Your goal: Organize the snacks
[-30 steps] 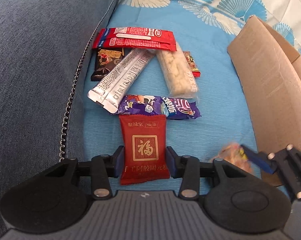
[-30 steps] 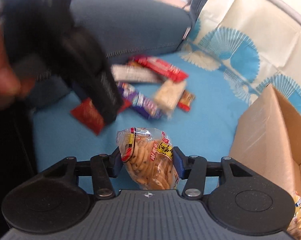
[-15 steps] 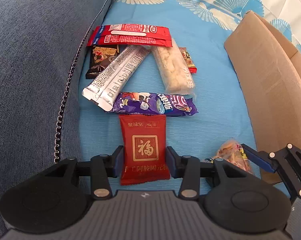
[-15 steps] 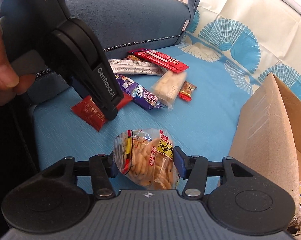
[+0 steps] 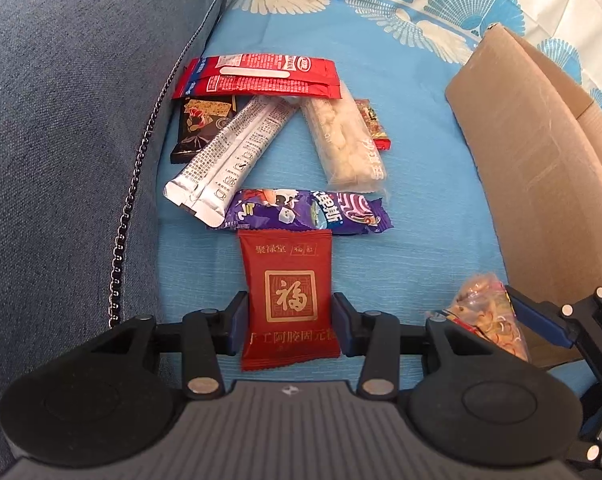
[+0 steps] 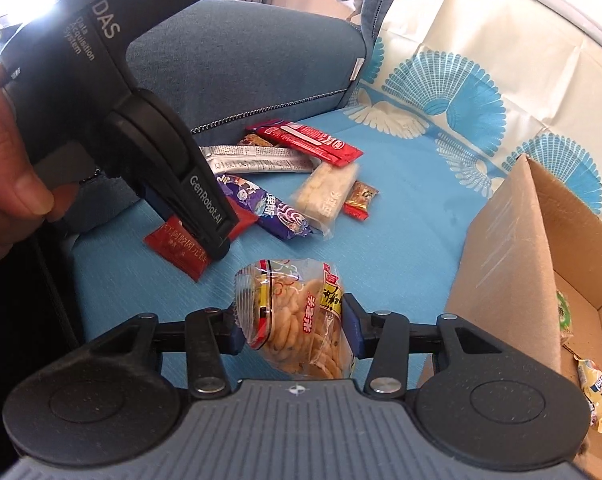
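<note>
My left gripper [image 5: 288, 320] is shut on a red snack packet [image 5: 287, 296] with a gold square, which lies on the blue sofa cover; the packet also shows in the right wrist view [image 6: 181, 248] under the left gripper's body. My right gripper [image 6: 291, 326] is shut on a clear bag of biscuits [image 6: 297, 320], held just above the cover beside the cardboard box [image 6: 513, 248]. The biscuit bag shows at the lower right of the left wrist view [image 5: 485, 312].
Several snacks lie ahead: a purple packet [image 5: 309, 212], silver sticks [image 5: 229, 160], a pale rice bar [image 5: 345, 140], a long red packet [image 5: 257, 76], a black packet [image 5: 199, 124]. The box [image 5: 541, 176] stands on the right with snacks inside [image 6: 595, 392]. The sofa arm [image 5: 61, 120] rises left.
The right gripper with the biscuit bag has risen slightly and turned toward the box. The left gripper has stayed closed on the red packet, shifting only slightly.
</note>
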A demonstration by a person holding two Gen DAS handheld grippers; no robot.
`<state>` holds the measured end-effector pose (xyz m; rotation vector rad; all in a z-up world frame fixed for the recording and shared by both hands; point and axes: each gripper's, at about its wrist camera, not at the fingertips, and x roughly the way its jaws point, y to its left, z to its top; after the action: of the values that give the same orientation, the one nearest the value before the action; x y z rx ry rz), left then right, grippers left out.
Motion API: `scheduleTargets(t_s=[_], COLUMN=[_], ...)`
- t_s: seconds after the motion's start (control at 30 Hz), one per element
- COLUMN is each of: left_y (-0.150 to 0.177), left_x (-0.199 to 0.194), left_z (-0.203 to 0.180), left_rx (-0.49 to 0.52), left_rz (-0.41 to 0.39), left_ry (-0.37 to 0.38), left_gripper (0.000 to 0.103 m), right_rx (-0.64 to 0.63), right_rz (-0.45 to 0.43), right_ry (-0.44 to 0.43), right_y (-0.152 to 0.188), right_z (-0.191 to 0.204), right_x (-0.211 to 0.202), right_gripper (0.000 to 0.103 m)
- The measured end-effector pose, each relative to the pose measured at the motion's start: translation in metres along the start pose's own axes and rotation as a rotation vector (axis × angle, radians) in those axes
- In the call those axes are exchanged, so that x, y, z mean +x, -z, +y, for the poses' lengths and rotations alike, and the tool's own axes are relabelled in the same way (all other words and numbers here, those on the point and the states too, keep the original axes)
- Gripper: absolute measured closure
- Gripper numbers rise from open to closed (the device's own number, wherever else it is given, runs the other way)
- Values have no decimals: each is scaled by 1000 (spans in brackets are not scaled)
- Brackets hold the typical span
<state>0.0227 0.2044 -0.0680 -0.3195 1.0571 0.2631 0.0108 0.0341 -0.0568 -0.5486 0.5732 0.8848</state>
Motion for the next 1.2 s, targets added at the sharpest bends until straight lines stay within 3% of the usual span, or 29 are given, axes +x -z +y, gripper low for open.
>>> scheduleTargets(t_s=[0.23,0.7,1.2], left_y=[3,12,11], left_x=[-13,-52,-58], left_z=[-1,1,3], left_rx=[9,-17,-38], left_rz=[-68,-304,-342], left_ry=[19,66,66], left_gripper=[55,55,55], right_rx=[12,96,160], right_rz=[-42,-195,-269], right_ry=[6,6,-5], right_y=[2,-6,-7], right_z=[-2,-22,-44], right_x=[-14,-51,-66], right_gripper=[55,55,55])
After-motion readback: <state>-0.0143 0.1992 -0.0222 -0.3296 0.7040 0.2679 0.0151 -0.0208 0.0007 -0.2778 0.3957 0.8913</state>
